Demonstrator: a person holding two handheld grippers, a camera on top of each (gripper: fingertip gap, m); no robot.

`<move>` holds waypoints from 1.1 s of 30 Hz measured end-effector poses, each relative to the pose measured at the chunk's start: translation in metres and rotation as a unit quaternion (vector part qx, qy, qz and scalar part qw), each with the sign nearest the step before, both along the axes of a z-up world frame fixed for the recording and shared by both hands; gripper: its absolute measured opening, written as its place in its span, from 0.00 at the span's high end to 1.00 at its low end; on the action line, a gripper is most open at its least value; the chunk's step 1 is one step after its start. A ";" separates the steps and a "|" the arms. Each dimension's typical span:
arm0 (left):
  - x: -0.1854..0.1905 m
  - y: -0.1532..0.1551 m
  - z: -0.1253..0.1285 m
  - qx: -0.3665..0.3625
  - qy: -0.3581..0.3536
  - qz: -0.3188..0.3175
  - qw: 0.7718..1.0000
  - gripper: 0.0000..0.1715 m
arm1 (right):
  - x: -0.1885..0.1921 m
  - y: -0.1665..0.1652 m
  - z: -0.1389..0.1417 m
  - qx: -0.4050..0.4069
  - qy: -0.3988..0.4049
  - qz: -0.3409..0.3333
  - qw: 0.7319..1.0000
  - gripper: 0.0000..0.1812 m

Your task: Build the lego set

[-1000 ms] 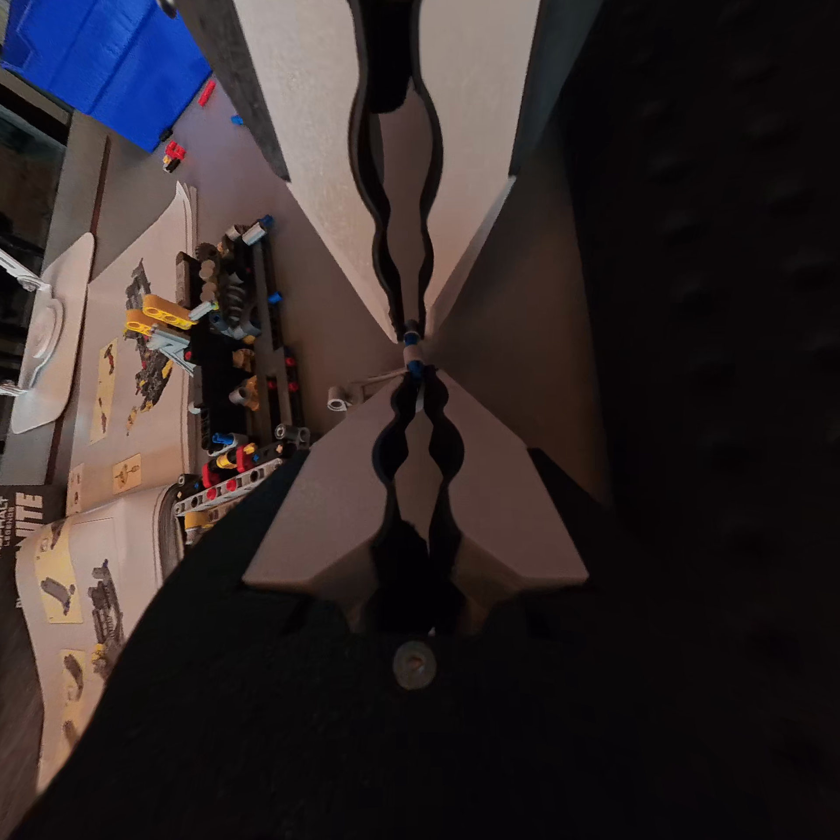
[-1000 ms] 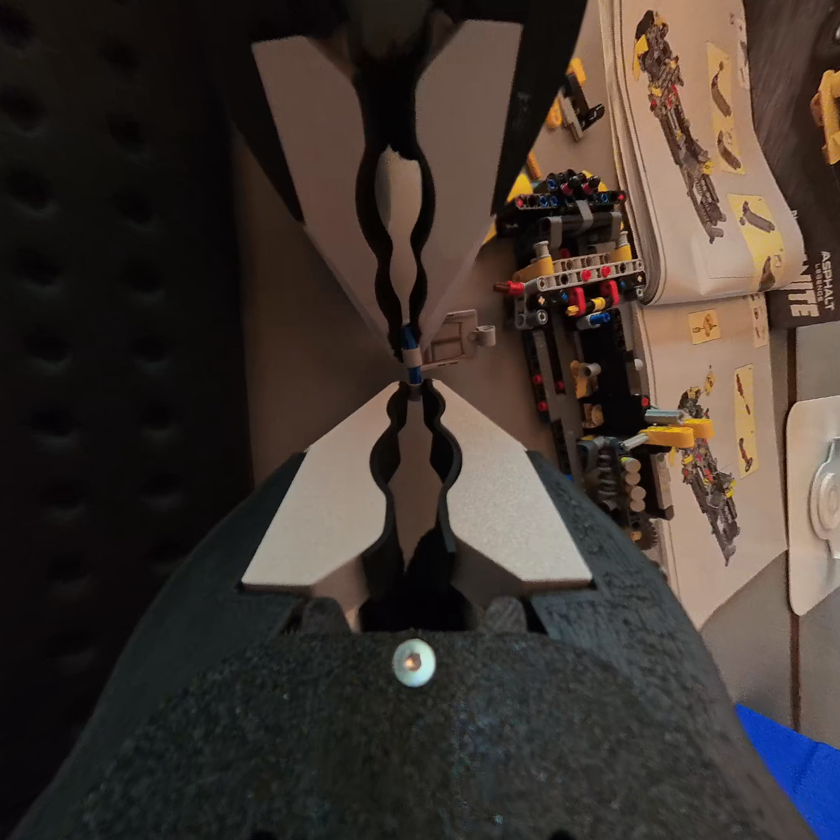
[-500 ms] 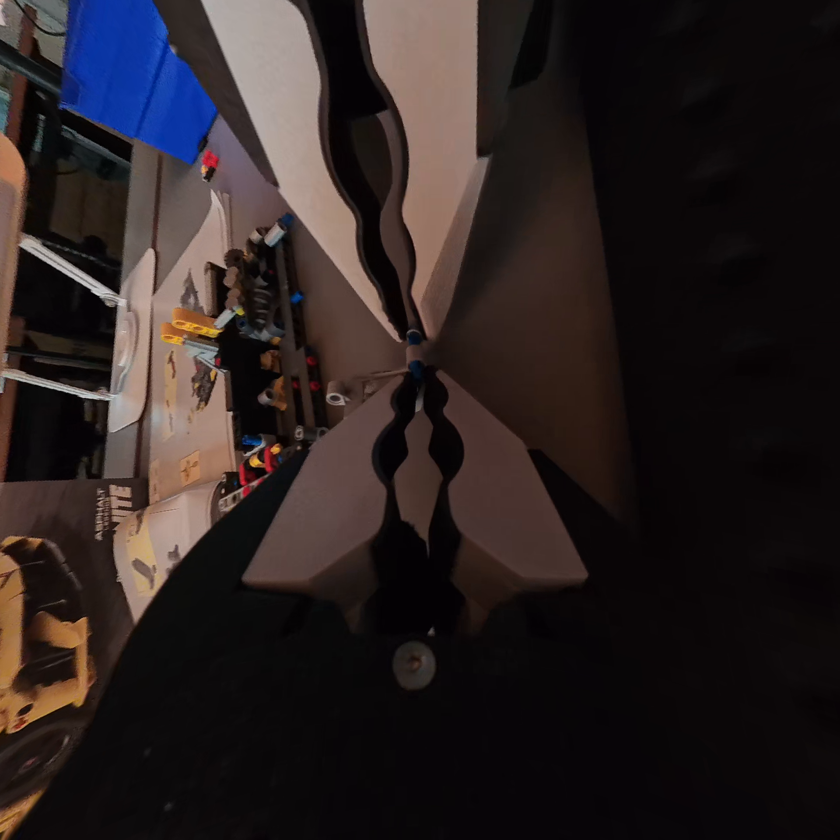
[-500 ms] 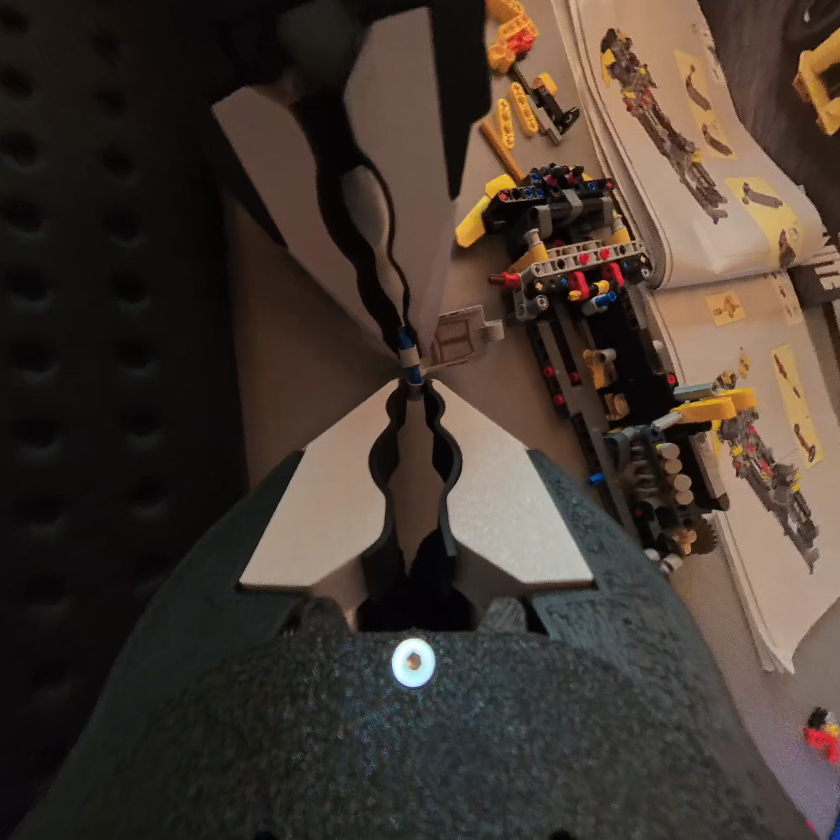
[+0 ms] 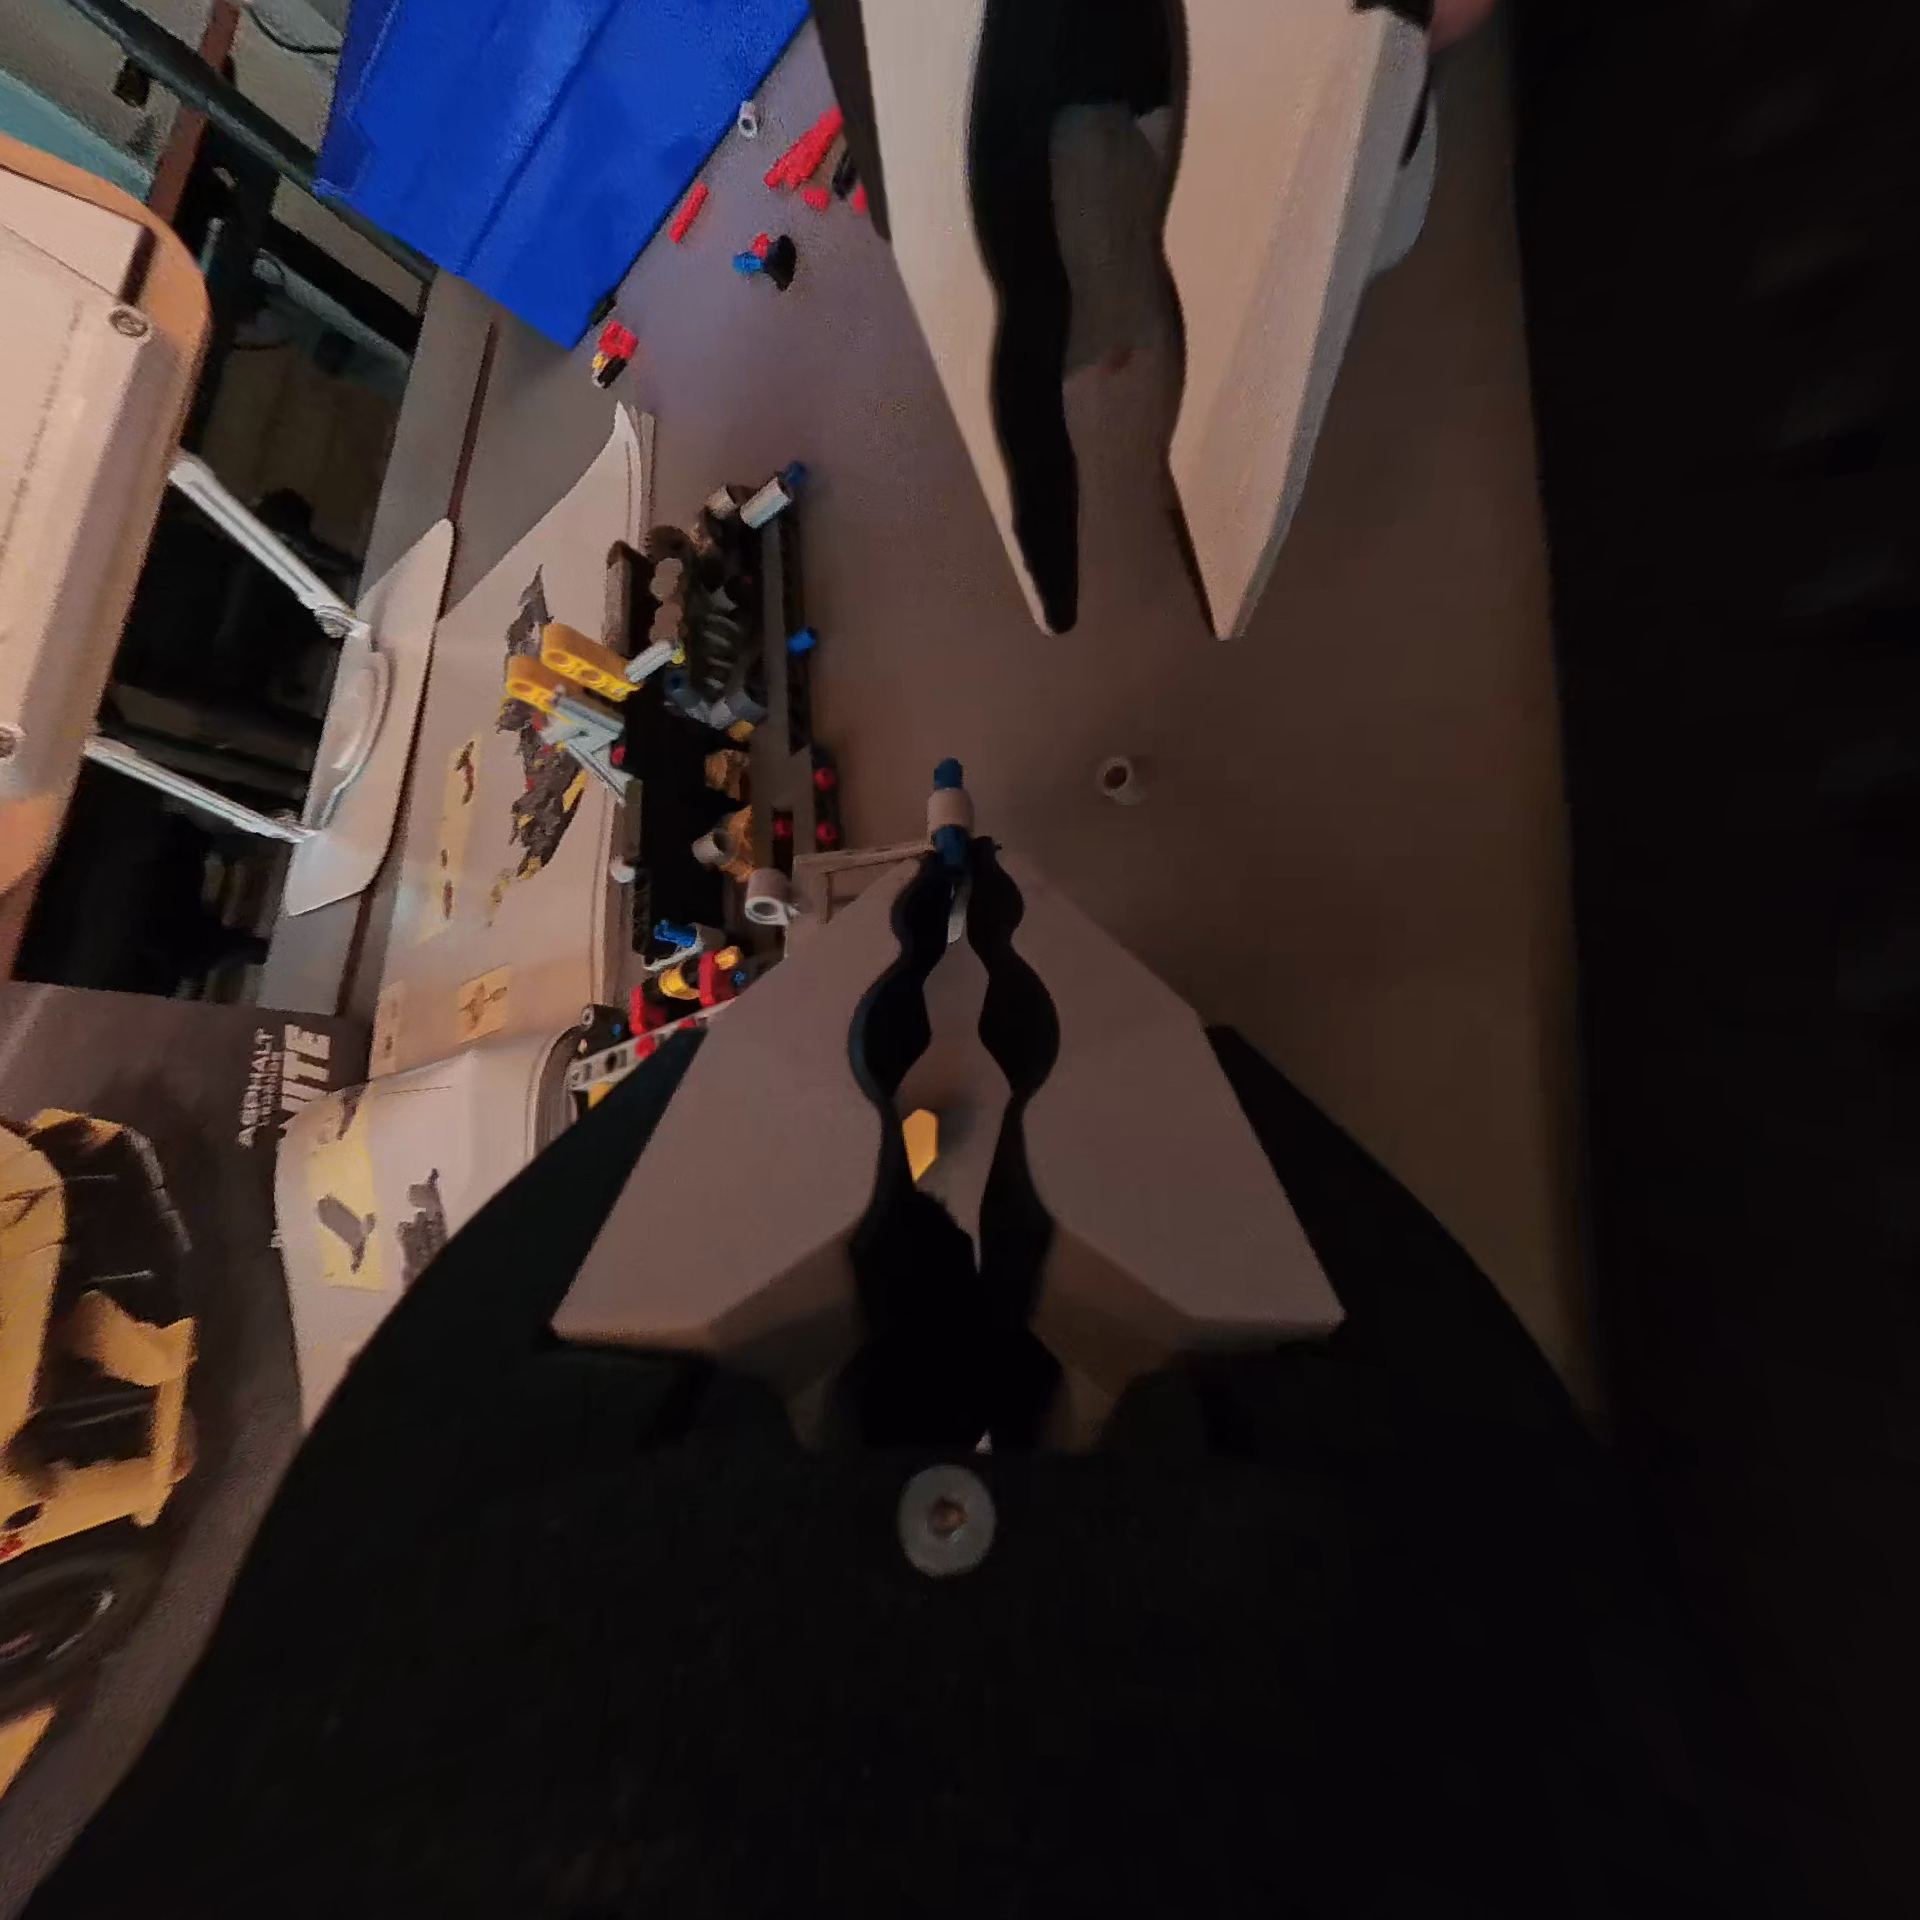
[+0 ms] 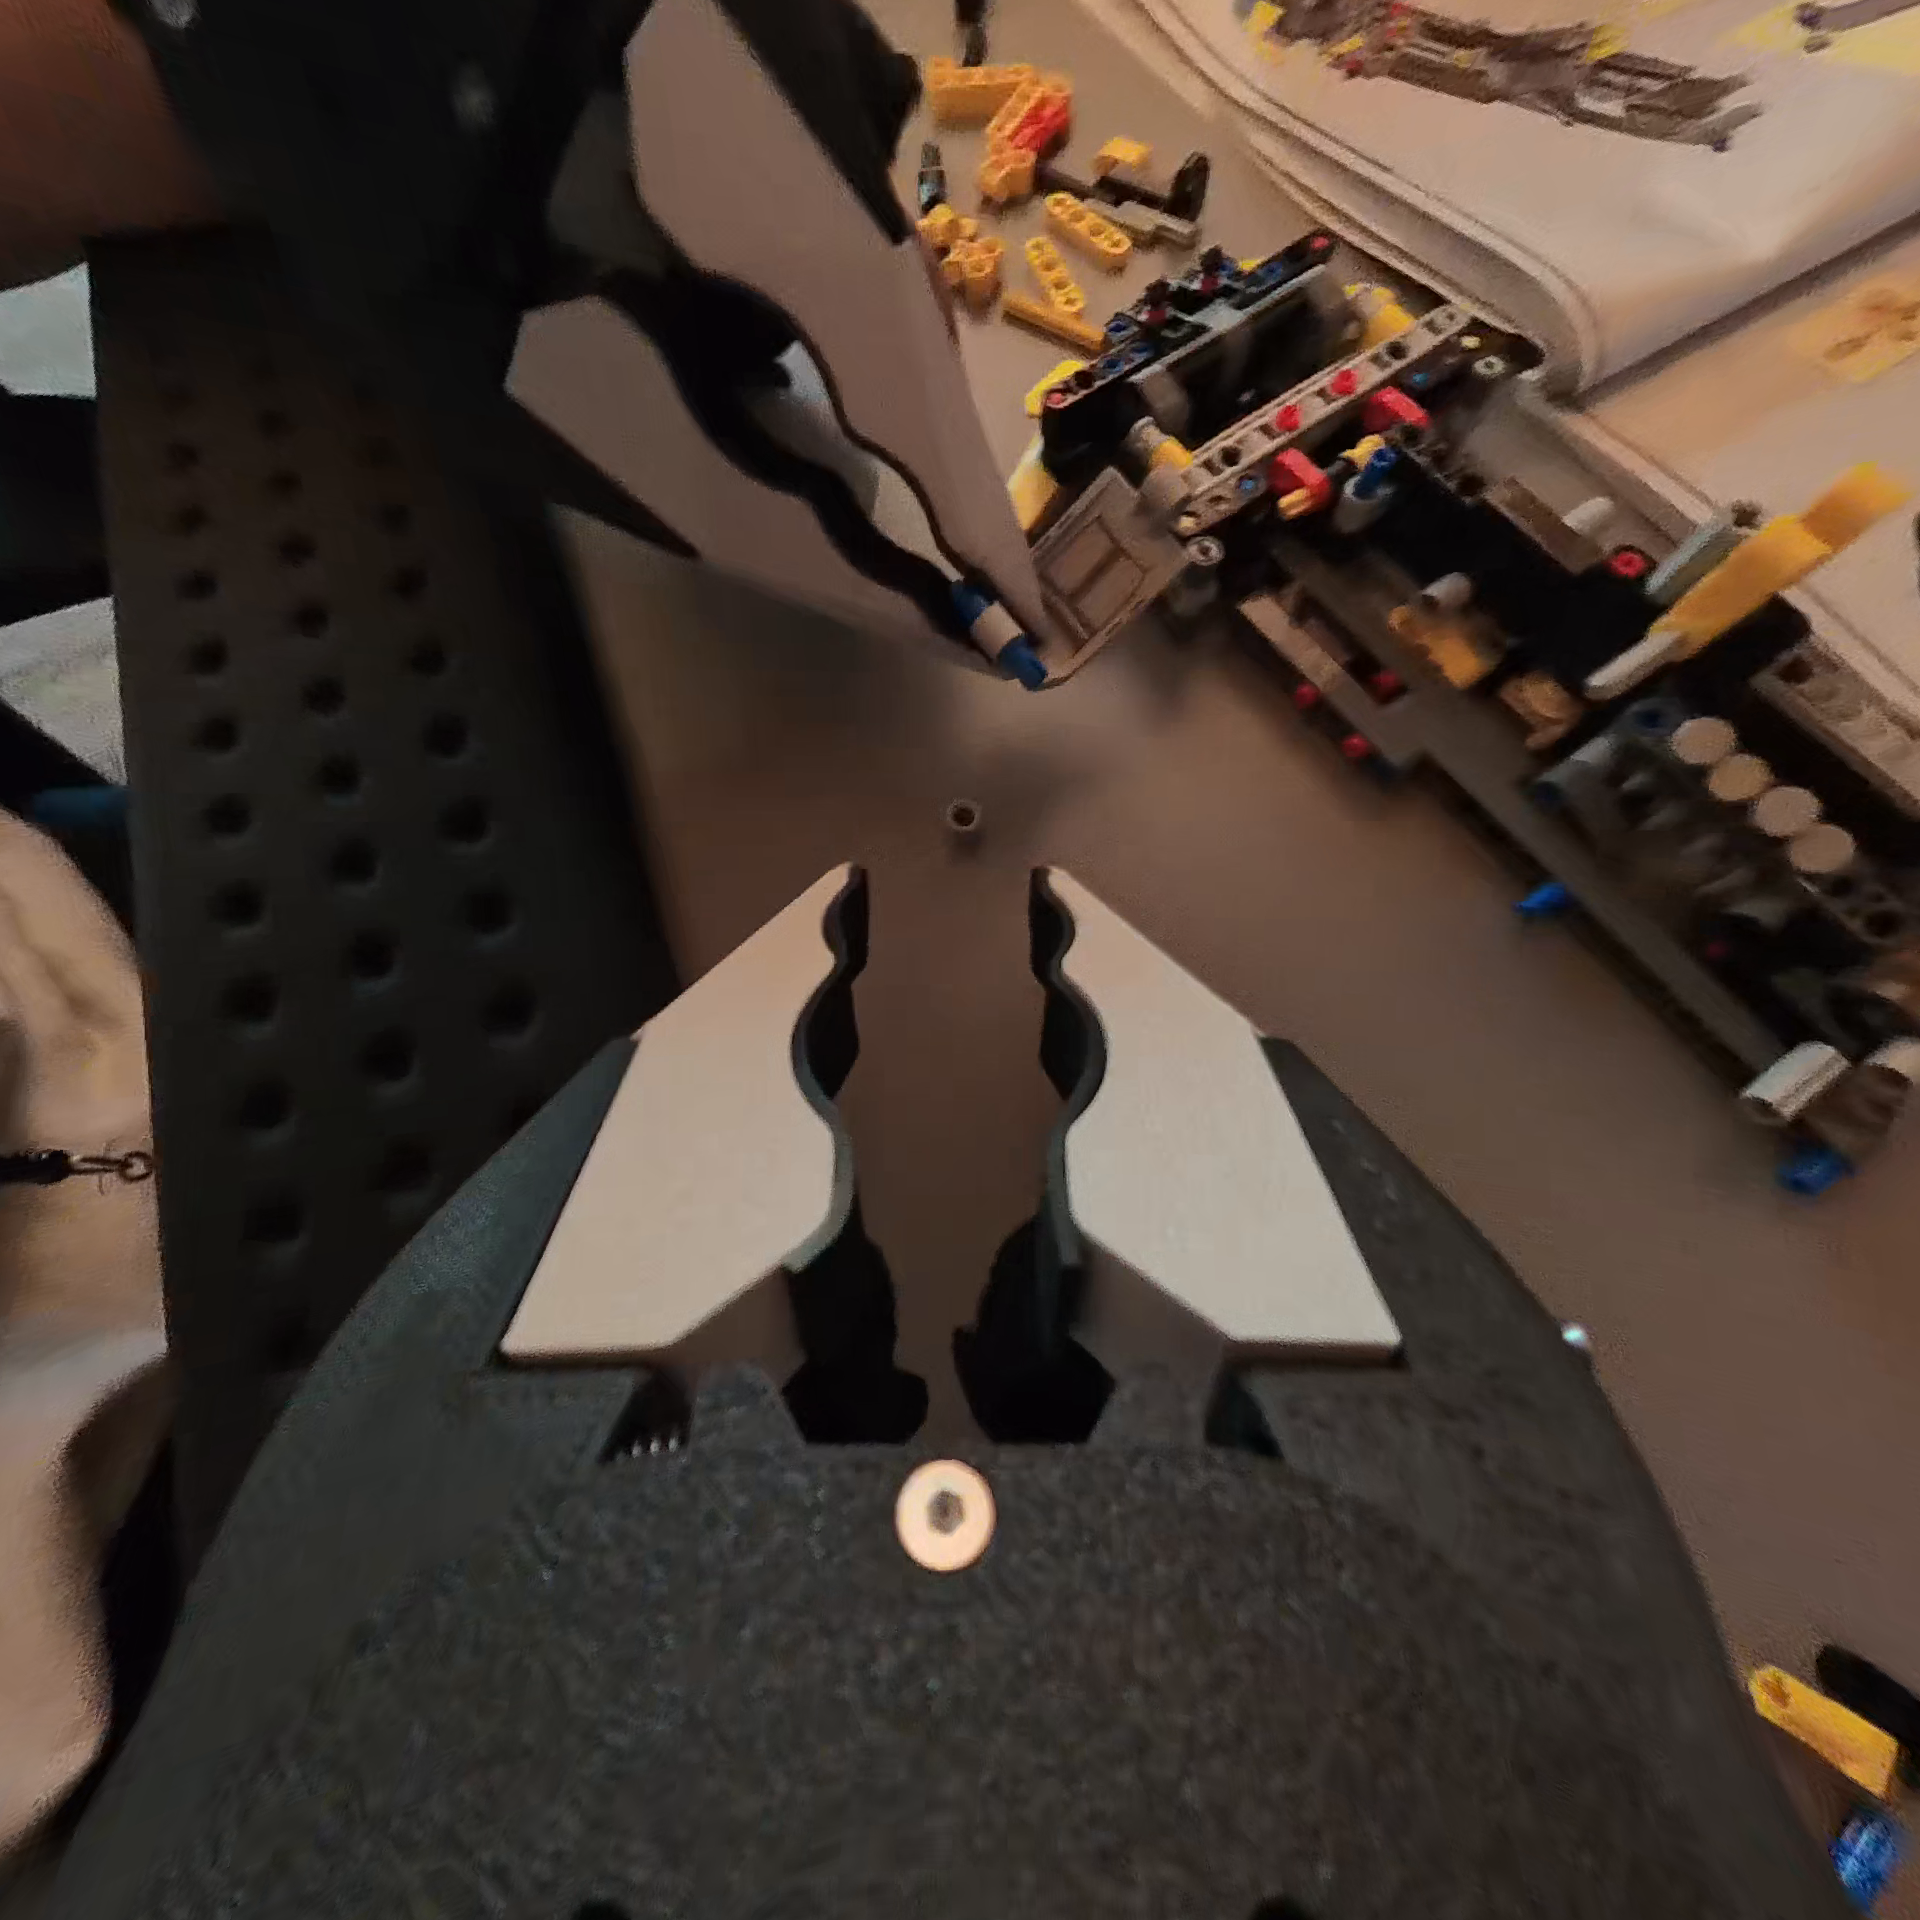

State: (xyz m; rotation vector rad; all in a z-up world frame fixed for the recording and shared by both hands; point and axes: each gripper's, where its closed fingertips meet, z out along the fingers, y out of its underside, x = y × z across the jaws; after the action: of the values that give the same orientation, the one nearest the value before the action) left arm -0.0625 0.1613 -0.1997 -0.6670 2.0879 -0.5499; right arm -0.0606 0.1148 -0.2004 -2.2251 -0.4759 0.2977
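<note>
Left gripper [image 5: 951, 868] jaws were pinched on a grey panel piece [image 6: 1096, 566] with a blue-tipped grey pin [image 5: 948, 810] sticking out past the tips at frame centre; most of the panel was hidden behind the jaws in the left wrist view, clearer in the right wrist view at upper centre. Right gripper [image 6: 948, 883] jaws were spread, holding nothing, apart from the pin. A small grey bush [image 6: 963, 816] lay on the tabletop [image 6: 1299, 1091] just past the right tips.

The partly built black-and-grey chassis [image 6: 1507, 644] sat on the tabletop at right of the right wrist view, its far end cut off by the frame edge. Loose yellow beams [image 6: 1039, 229] lay at upper centre, blurred. The open instruction booklet [image 6: 1507, 187] was at upper right, drawings smeared.

In the left wrist view, a blue bin [image 5: 561, 135] was at upper left with loose red pieces [image 5: 800, 171] beside it. The set box [image 5: 104, 1247] at lower left carried printed writing and a yellow car picture, cropped. Right third of that frame was too dark to make out.
</note>
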 end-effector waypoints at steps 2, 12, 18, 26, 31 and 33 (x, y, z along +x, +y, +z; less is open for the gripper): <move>0.000 0.002 0.001 -0.017 0.006 0.003 1.000 1.00 | -0.006 0.002 0.000 0.012 -0.021 0.017 1.000 0.84; -0.006 0.003 -0.009 -0.042 0.046 -0.008 0.998 1.00 | -0.009 0.022 -0.018 -0.029 -0.095 0.060 0.993 0.91; -0.006 0.002 -0.003 -0.053 0.037 -0.011 0.998 1.00 | -0.008 0.022 -0.021 -0.048 -0.100 0.066 0.992 0.96; -0.006 0.000 -0.002 -0.055 0.035 -0.015 0.998 1.00 | -0.010 0.018 -0.021 -0.065 -0.079 0.066 0.993 0.94; -0.006 0.000 -0.003 -0.053 0.035 -0.013 0.998 1.00 | -0.010 0.016 -0.022 -0.072 -0.099 0.076 0.990 0.96; -0.006 0.000 -0.002 -0.054 0.032 -0.014 0.998 1.00 | -0.007 0.018 -0.020 -0.073 -0.104 0.073 0.989 0.96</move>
State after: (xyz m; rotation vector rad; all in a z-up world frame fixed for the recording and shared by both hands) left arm -0.0681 0.1613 -0.2015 -0.7269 2.1426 -0.6687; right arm -0.0672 0.1327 -0.2208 -2.3817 -0.7547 0.1812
